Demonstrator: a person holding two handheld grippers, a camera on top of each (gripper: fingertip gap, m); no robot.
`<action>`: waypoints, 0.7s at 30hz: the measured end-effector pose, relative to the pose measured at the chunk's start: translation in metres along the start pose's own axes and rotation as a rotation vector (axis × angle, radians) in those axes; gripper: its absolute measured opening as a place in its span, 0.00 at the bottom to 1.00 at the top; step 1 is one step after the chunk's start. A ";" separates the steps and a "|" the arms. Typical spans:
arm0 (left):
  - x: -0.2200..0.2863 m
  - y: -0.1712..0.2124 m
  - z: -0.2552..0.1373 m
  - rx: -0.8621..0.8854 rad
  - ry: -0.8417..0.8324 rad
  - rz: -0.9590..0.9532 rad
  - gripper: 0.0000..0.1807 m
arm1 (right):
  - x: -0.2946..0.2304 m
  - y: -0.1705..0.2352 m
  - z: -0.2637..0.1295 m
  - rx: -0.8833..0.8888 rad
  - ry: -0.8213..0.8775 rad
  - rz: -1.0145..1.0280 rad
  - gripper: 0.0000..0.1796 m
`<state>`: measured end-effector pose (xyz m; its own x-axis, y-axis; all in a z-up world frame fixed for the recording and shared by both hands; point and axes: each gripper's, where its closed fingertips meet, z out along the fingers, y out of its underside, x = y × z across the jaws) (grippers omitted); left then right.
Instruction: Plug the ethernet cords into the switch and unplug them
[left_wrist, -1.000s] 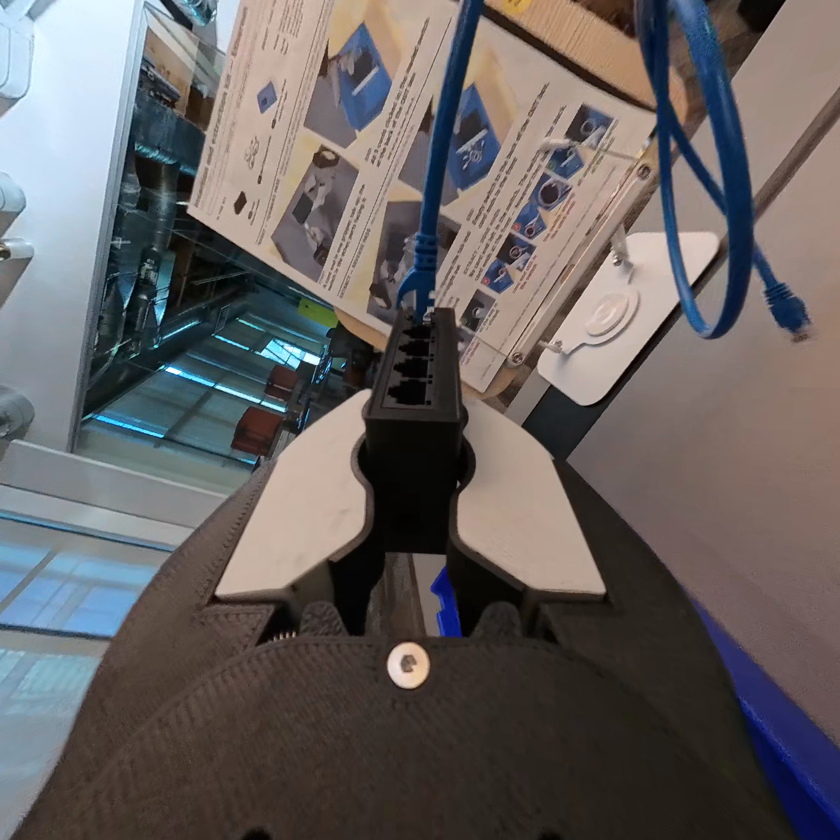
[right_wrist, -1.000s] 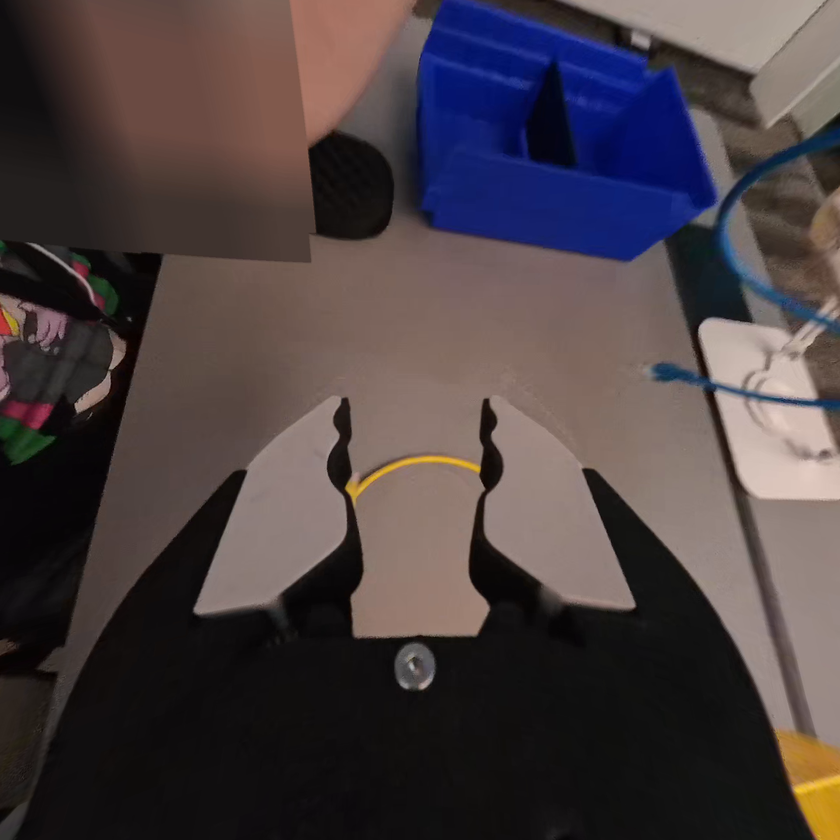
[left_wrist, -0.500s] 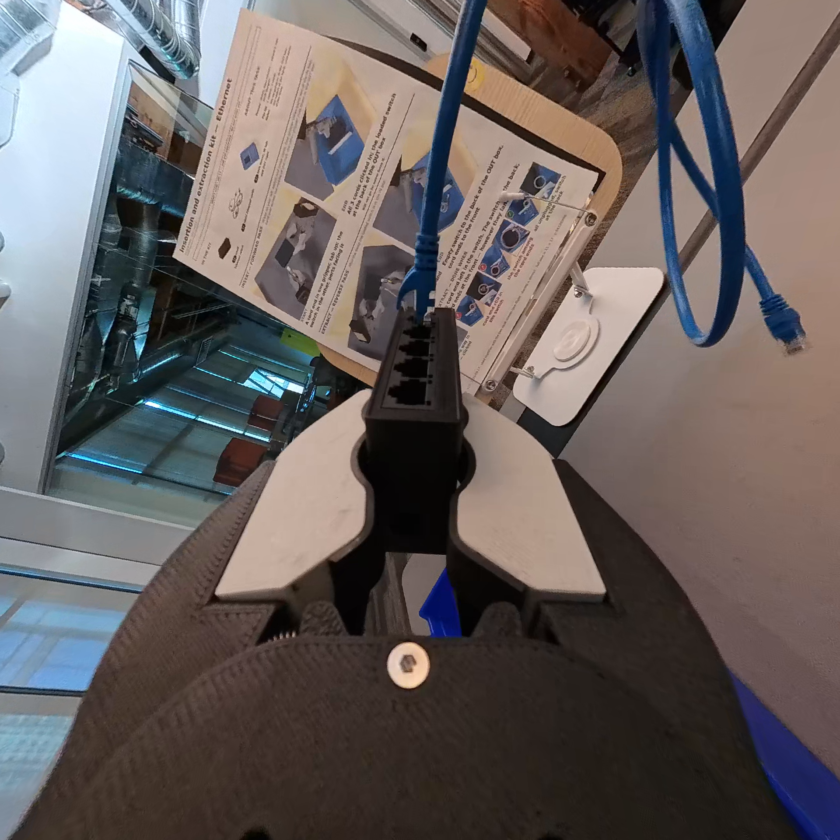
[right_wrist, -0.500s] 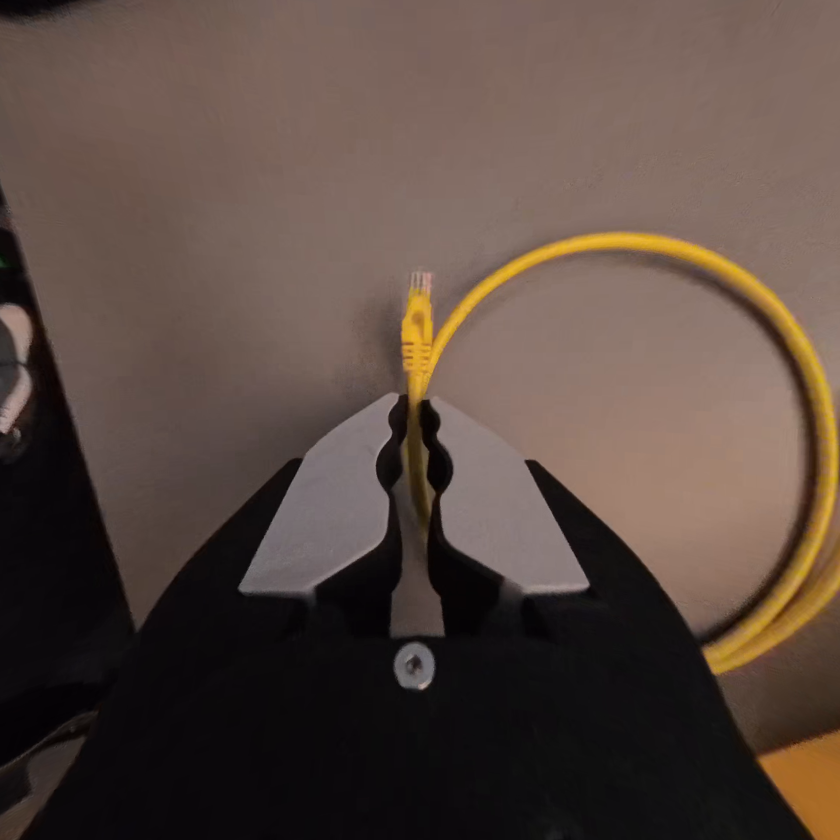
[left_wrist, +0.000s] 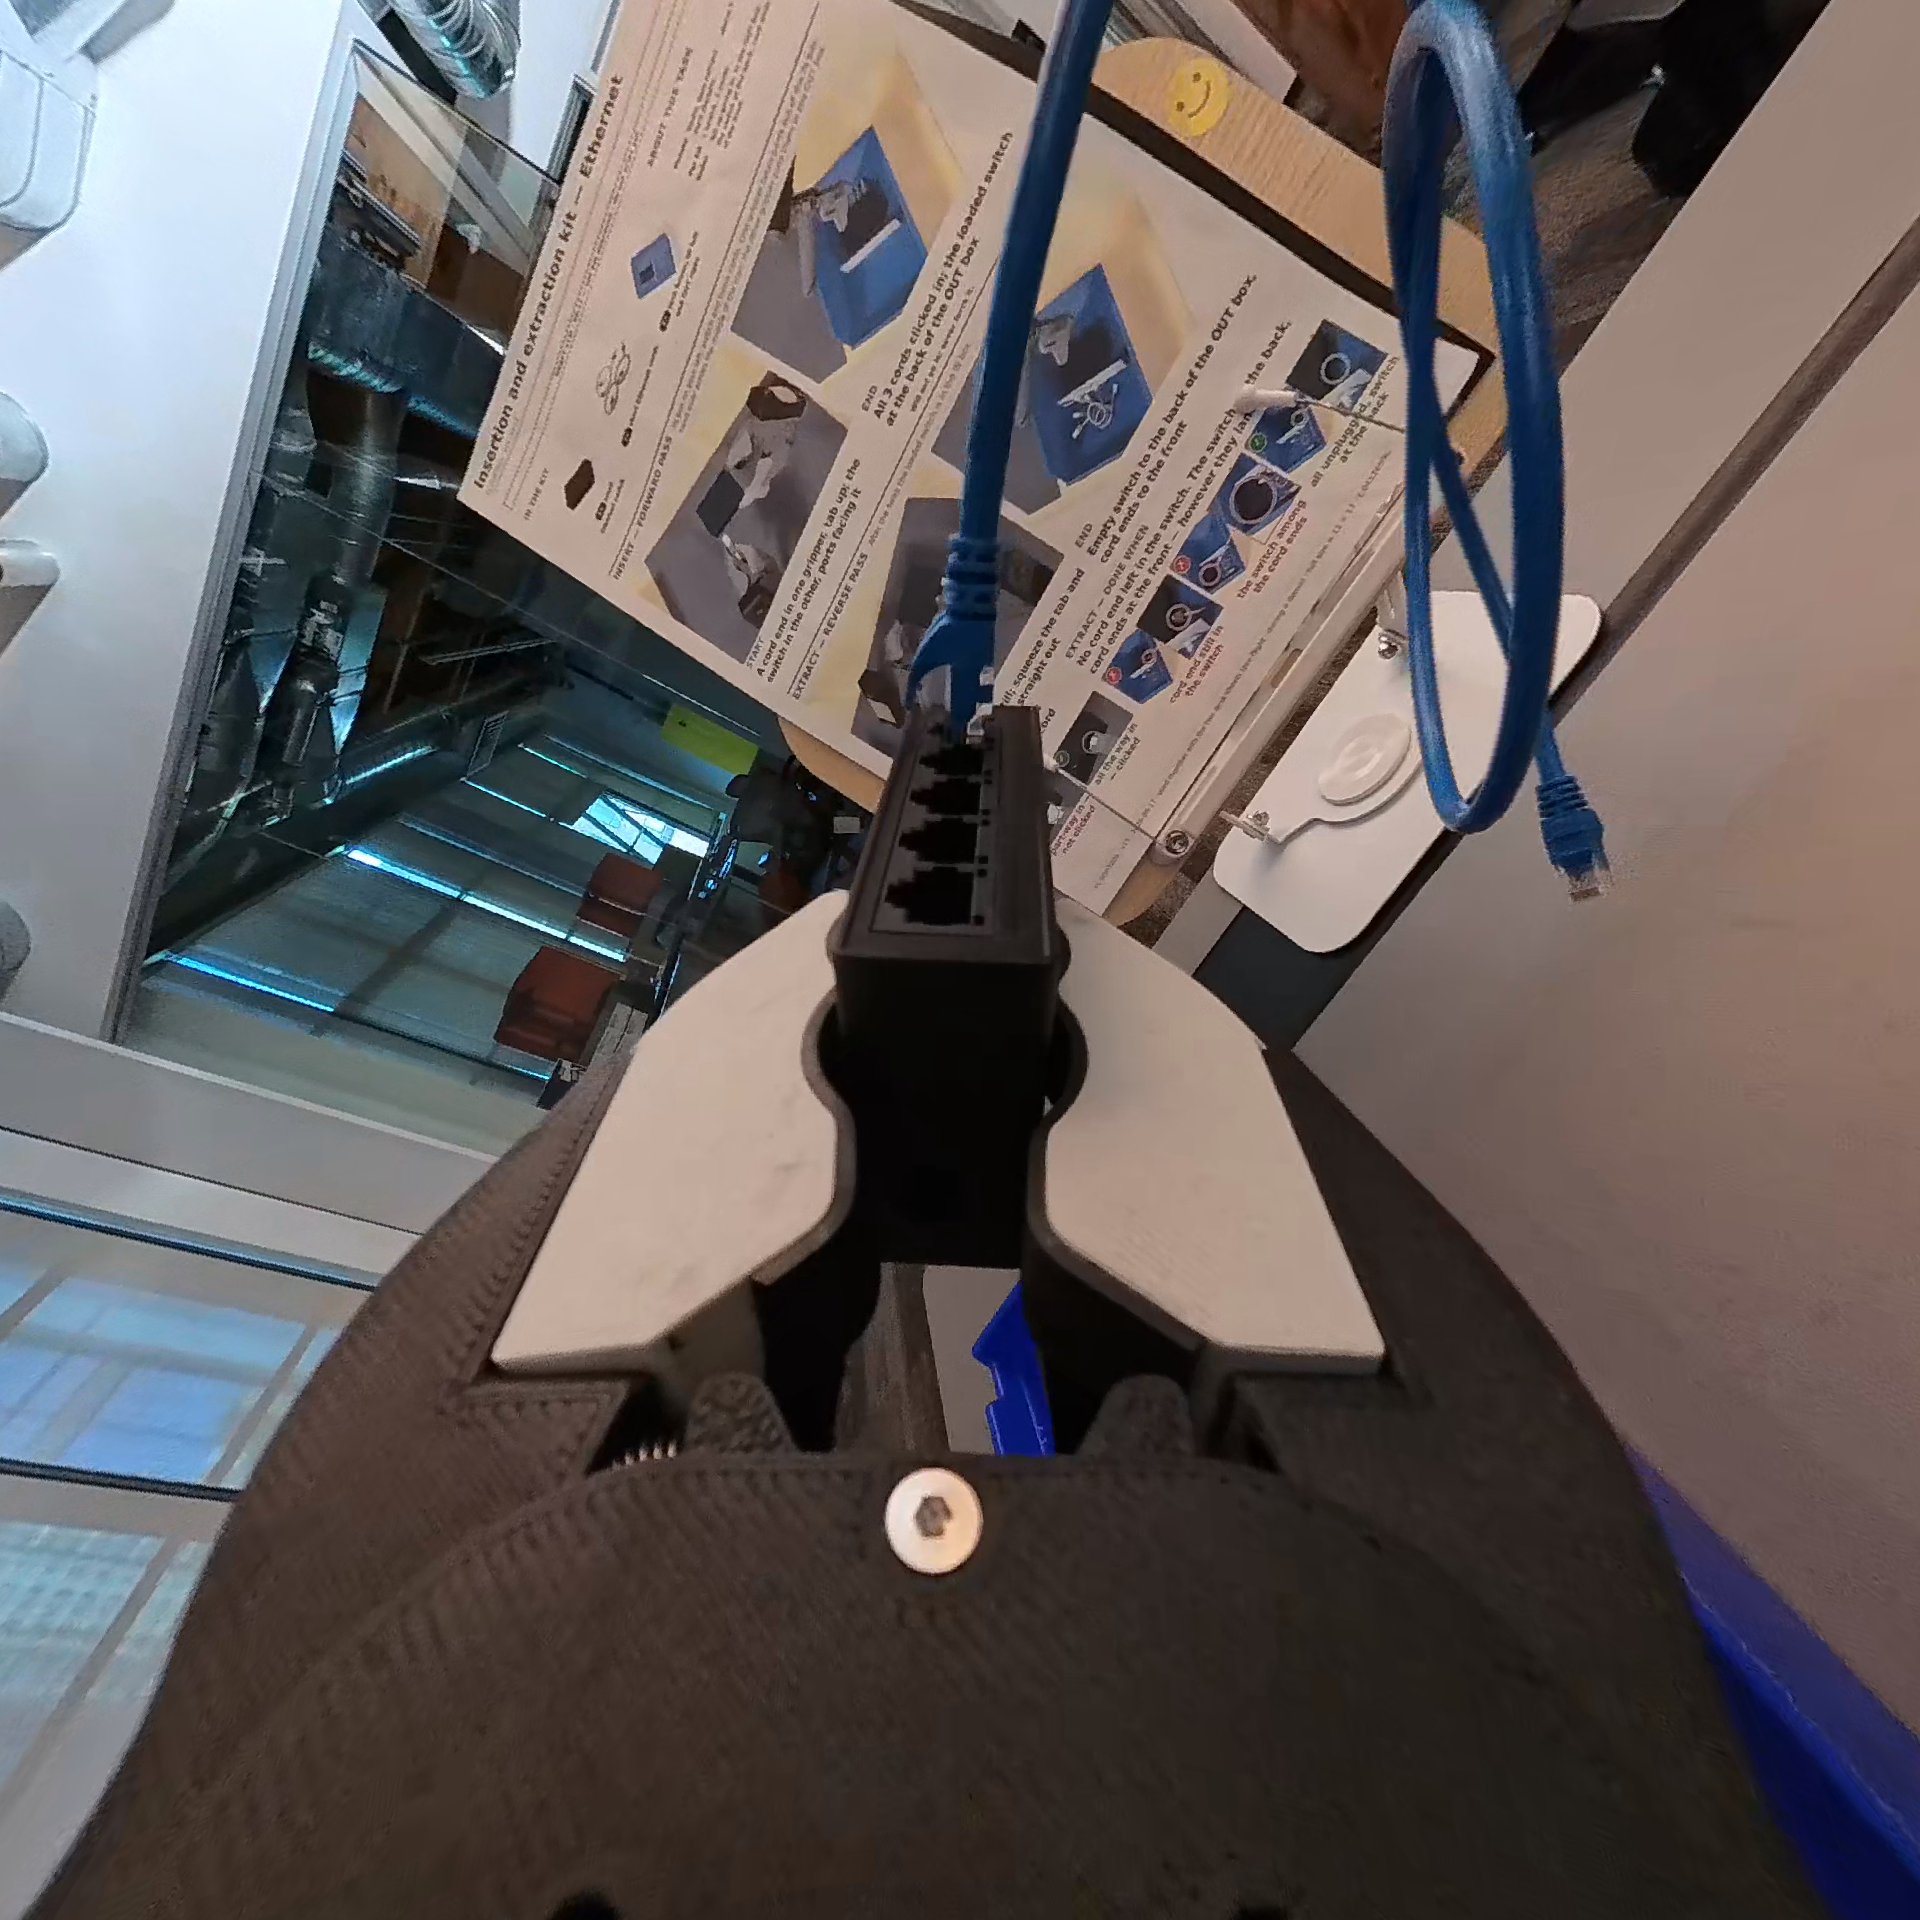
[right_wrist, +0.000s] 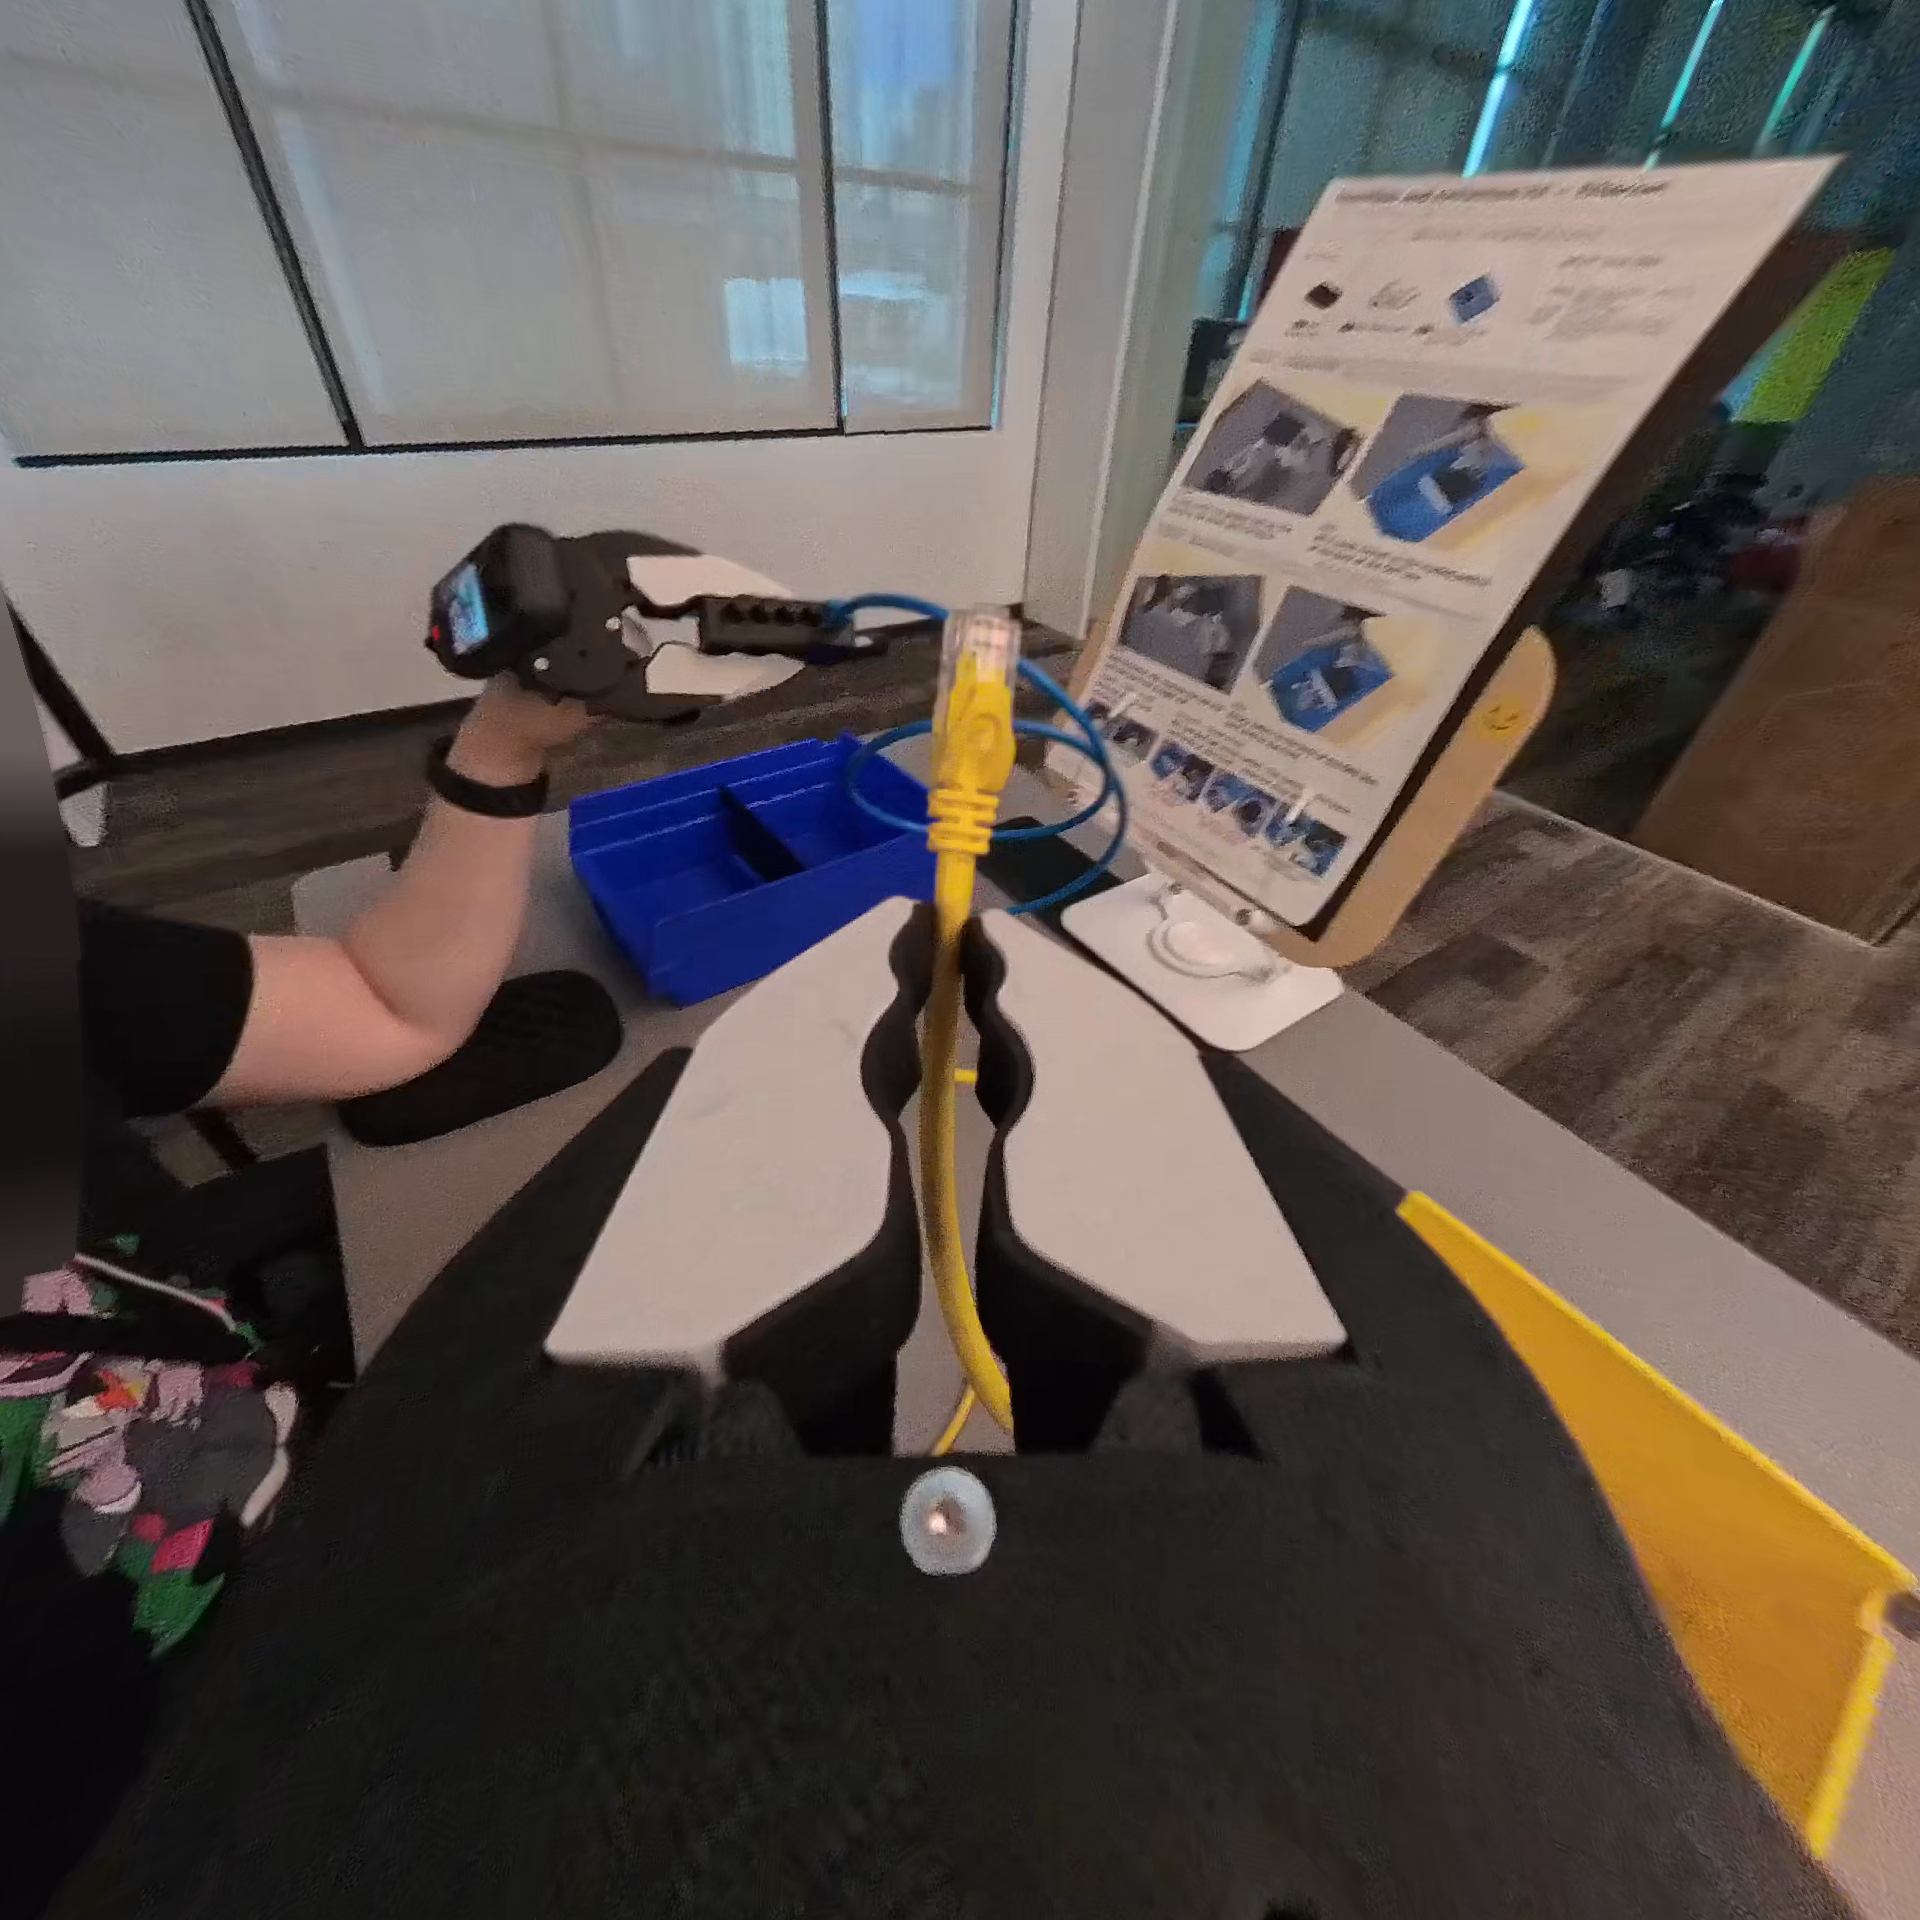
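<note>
Yellow cord (right_wrist: 961, 748) pinched in right claw (right_wrist: 943, 935); left view lacks it.

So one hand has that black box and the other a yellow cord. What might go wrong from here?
Three things, I'd guess. The right tool pinches the yellow cord below its plug, so the plug may wobble and miss a port. The blue cord, already plugged into the switch, hangs in a loop with a free end that might snag. The left tool grips only the switch's near end, so a hard push might tilt it.
</note>
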<state>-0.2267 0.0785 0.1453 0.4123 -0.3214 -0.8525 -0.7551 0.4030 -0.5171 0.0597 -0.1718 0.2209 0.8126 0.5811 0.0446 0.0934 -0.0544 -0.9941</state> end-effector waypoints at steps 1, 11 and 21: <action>0.001 0.000 0.001 -0.001 0.000 0.002 0.16 | 0.011 -0.010 -0.008 0.012 0.031 -0.009 0.04; 0.010 0.003 0.011 -0.038 0.012 0.034 0.16 | 0.076 -0.149 -0.044 0.018 0.305 -0.178 0.04; 0.020 -0.001 0.015 -0.041 0.027 0.061 0.16 | 0.118 -0.171 -0.055 -0.083 0.425 -0.132 0.04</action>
<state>-0.2100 0.0849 0.1279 0.3510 -0.3203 -0.8799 -0.7992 0.3871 -0.4598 0.1712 -0.1384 0.4018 0.9532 0.2033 0.2238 0.2435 -0.0772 -0.9668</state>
